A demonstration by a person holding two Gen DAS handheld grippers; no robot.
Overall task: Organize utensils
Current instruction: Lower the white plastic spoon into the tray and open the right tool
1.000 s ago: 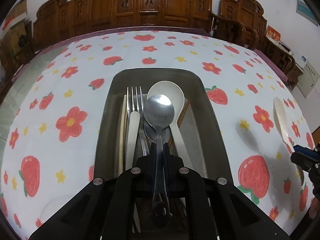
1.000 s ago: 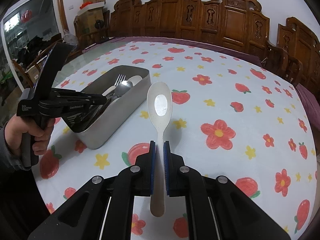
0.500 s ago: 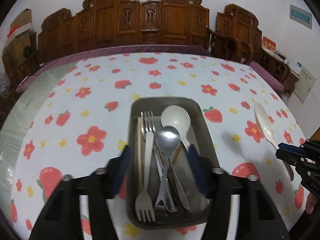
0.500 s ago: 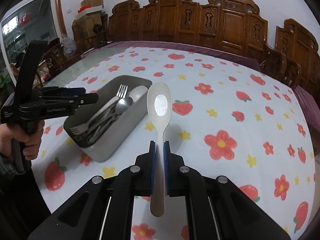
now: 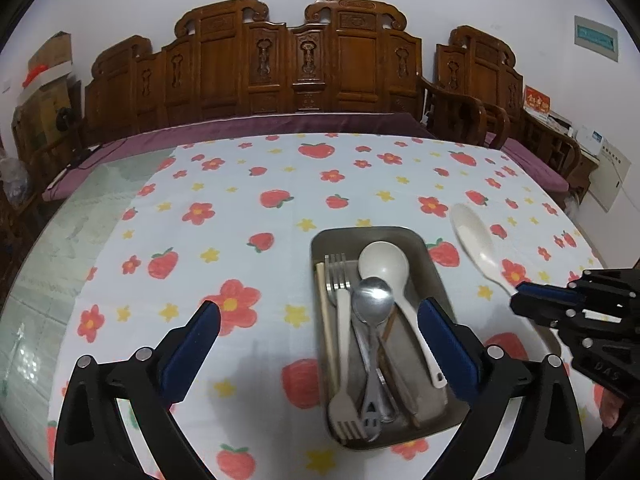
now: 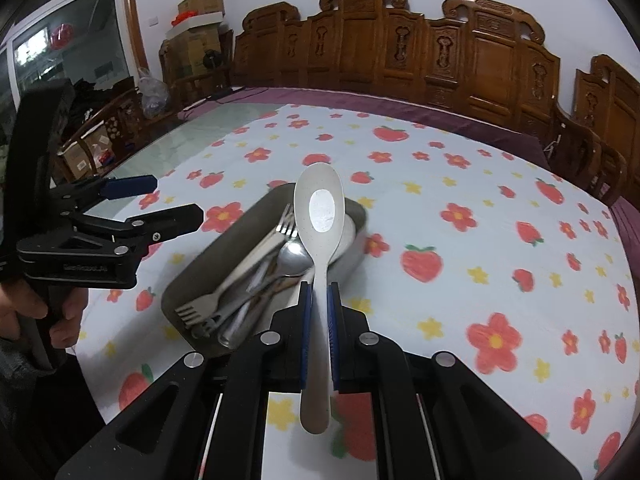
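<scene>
- Since the earlier frames the metal spoon (image 5: pixel 372 300) has been let go by the left gripper (image 5: pixel 318 332) and now lies in the tray (image 5: pixel 436 276); that gripper has been drawn up and back, and its jaws are opening, with nothing pressed between the pads, though the tray's near end shows in the gap.
- One utensil is thus judged stowed; forks (image 5: pixel 340 320), a white ladle (image 5: pixel 384 266) and chopsticks are already packed lengthwise in the tray.
- The right gripper (image 6: pixel 318 328) has been carried from the bare cloth (image 6: pixel 500 208) toward the tray (image 6: pixel 240 232); its jaws are clamped on the handle of the pale spoon (image 6: pixel 320 208).
- In the right wrist view that spoon's bowl is seen over the tray's far end, held clear of the contents; its handle tail sticks out behind the pads.
- Lowering and release into the tray are judged the remaining step; the spoon would need to be turned along the tray to fit.
</scene>
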